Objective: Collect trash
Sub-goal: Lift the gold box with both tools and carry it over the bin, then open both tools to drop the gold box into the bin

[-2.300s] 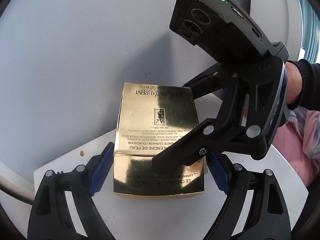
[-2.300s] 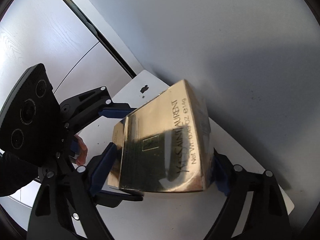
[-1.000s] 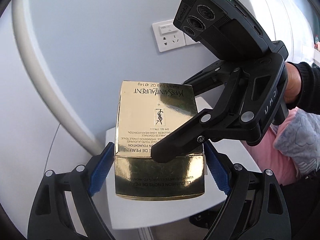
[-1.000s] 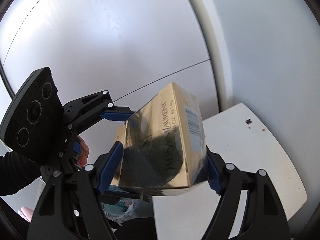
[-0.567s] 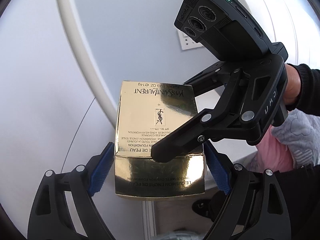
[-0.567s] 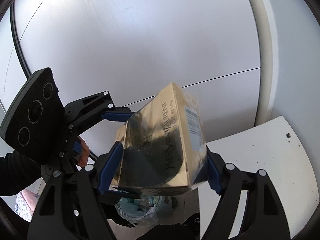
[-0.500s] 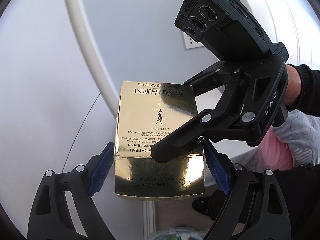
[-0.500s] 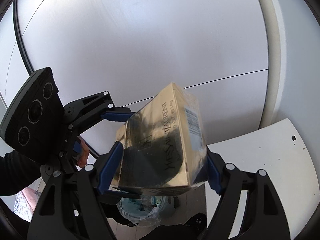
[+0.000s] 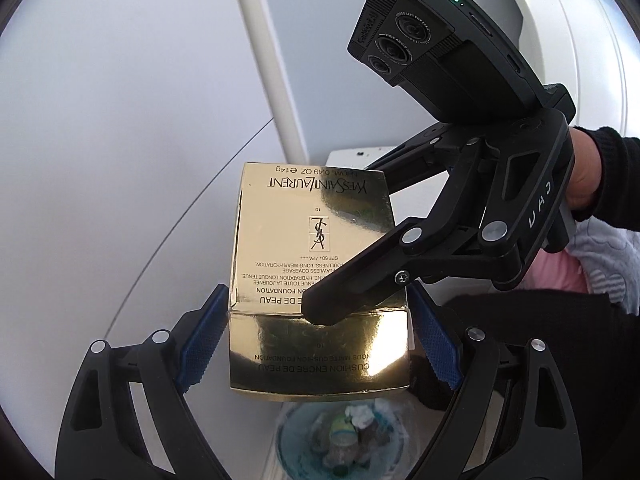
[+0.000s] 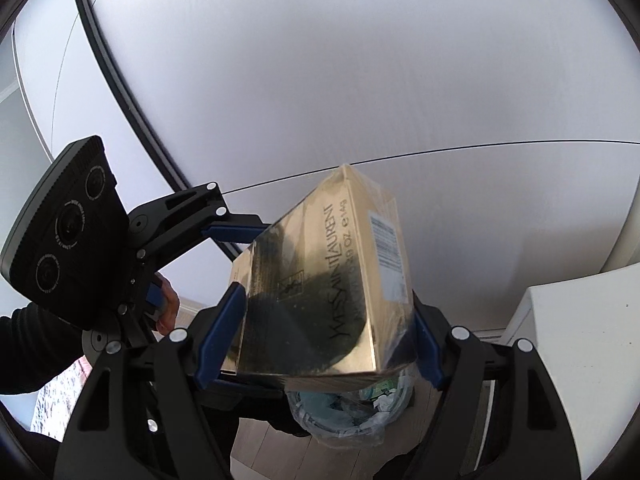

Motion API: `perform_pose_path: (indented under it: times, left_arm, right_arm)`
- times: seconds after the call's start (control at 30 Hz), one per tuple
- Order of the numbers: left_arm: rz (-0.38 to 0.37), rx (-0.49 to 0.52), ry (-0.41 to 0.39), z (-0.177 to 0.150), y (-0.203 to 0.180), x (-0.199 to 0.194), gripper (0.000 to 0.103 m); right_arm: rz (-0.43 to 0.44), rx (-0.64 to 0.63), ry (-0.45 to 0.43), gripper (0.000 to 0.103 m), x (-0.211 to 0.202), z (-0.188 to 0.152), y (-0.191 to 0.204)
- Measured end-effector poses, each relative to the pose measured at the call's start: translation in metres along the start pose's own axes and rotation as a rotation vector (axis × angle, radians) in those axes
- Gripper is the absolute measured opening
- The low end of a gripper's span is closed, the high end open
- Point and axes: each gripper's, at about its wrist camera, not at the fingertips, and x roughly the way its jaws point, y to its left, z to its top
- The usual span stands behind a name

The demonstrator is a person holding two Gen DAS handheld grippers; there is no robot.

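In the left wrist view, the left gripper (image 9: 316,354) clamps the gold box (image 9: 312,240) between its blue pads, with one finger of the right gripper (image 9: 340,300) pressed on the box's top face; a trash bin (image 9: 340,440) lies below the jaws. In the right wrist view, the right gripper (image 10: 316,344) likewise grips the gold box (image 10: 320,280), the left gripper (image 10: 228,232) holds its far side, and the bag-lined trash bin (image 10: 348,412) sits beneath the jaws.

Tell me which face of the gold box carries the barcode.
The narrow side face of the gold box, pressed against the right gripper's right finger; the broad faces carry only lettering.
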Motion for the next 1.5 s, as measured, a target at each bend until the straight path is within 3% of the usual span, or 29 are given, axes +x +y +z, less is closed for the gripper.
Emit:
perform_pose_path:
  times: [0.37,0.53,0.97,1.0,1.07,1.33,1.5]
  left_arm:
    - [-0.012,-0.157,0.124,-0.11,0.003,0.026,0.085]
    - [-0.037,-0.203,0.16,-0.142,0.001,0.048,0.085]
    - [-0.097,-0.296,0.182,-0.172,0.032,0.074,0.087]
    - [-0.096,-0.294,0.184,-0.17,0.033,0.074,0.094]
    - [-0.089,-0.279,0.188,-0.172,0.031,0.076,0.097]
    - [-0.073,-0.277,0.224,-0.179,0.019,0.085,0.097]
    - [-0.015,-0.316,0.206,-0.183,0.011,0.082,0.097]
  right_arm:
    - [0.067,0.014,0.175,0.072,0.116,-0.047,0.001]
    - [0.082,0.03,0.245,0.072,0.141,-0.071,-0.009]
    - [0.095,0.061,0.327,0.073,0.186,-0.092,-0.022]
    - [0.085,0.055,0.326,0.081,0.19,-0.091,-0.017]
    - [0.045,0.035,0.315,0.094,0.189,-0.093,-0.01]
    - [-0.081,0.022,0.292,0.096,0.185,-0.099,-0.019]
    - [-0.12,0.037,0.275,0.096,0.172,-0.101,-0.025]
